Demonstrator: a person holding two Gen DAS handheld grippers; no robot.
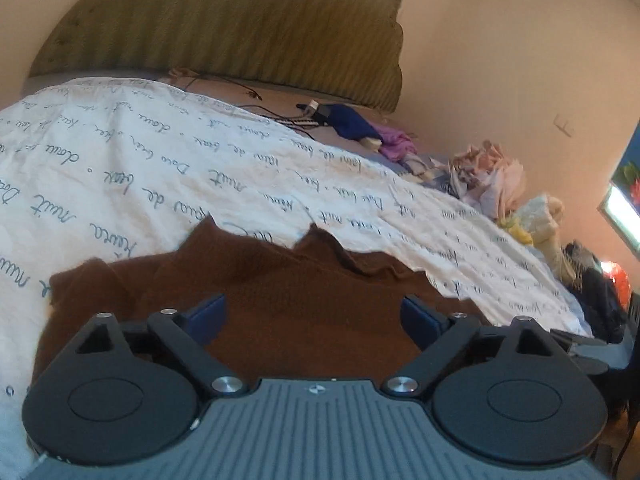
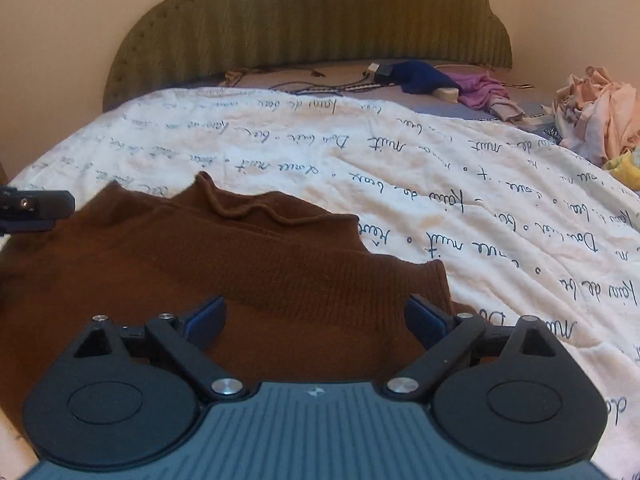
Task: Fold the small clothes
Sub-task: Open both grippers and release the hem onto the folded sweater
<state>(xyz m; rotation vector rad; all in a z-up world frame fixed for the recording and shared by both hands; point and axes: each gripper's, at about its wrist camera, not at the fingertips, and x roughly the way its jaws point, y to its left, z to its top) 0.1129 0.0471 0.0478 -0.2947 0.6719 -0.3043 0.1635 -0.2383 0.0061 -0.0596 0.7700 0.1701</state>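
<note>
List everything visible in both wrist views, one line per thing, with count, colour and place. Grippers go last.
brown knit garment: one, brown, spread on the bedspread just ahead of both grippers.
bedspread: one, white with dark handwriting print, covering the bed.
headboard: one, olive green, ribbed, against the wall.
blue cloth: one, dark blue, near the headboard.
purple cloth: one, purple, right beside the blue cloth.
clothes pile: one heap, pink and pale, right edge of the bed.
cables: several, dark, by the headboard.
left gripper: one, black with blue pads, open above the garment.
right gripper: one, same build, open above the garment.
</note>
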